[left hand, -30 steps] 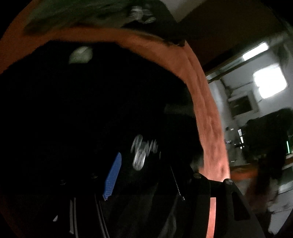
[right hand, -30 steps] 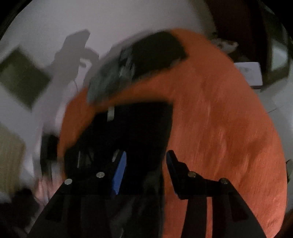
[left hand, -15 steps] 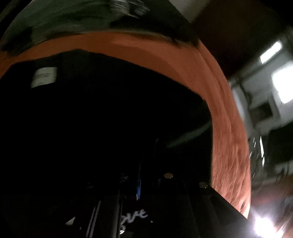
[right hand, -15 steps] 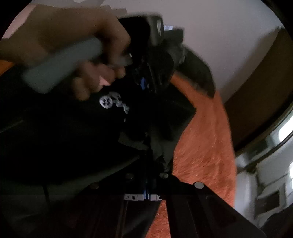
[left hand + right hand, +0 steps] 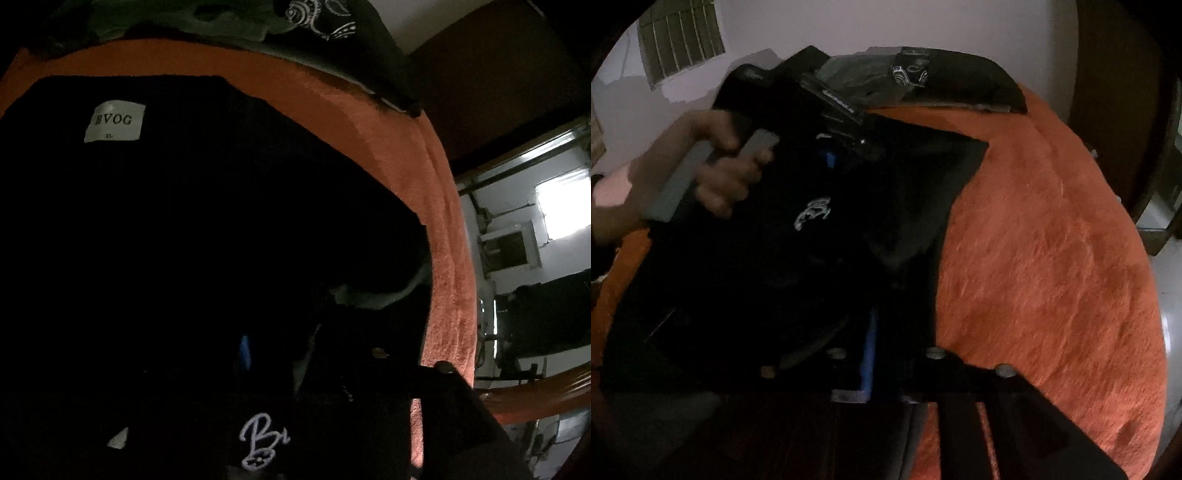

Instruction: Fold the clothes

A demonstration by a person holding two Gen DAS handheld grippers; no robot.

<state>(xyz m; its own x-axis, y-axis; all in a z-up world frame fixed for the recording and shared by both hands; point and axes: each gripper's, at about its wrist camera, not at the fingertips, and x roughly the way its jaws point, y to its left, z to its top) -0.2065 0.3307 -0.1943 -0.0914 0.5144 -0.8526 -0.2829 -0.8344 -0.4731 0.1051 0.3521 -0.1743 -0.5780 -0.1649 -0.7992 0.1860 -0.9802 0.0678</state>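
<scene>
I see a black garment [image 5: 798, 258] spread over the orange blanket [image 5: 1052, 258] on the bed, filling the left and middle of the right wrist view. Its white neck label [image 5: 114, 122], reading "BVOG", lies at the far left in the left wrist view, and a pale script logo [image 5: 813, 212] shows on the chest.

My right claw [image 5: 886, 350] sits at the near edge of the garment. A thin slice of its blue pad [image 5: 870, 350] shows, with black cloth bunched between the fingers; the gap looks narrow and the claw seems to be pinching the fabric.

My left claw [image 5: 846, 155] is farther off, over the upper part of the garment, with my left hand [image 5: 713, 162] wrapped round its grey handle. From its own camera everything near the fingers is too dark, so I cannot tell how wide it stands or whether it holds cloth.

At the far end of the bed lies a dark patterned garment [image 5: 923, 79].
</scene>
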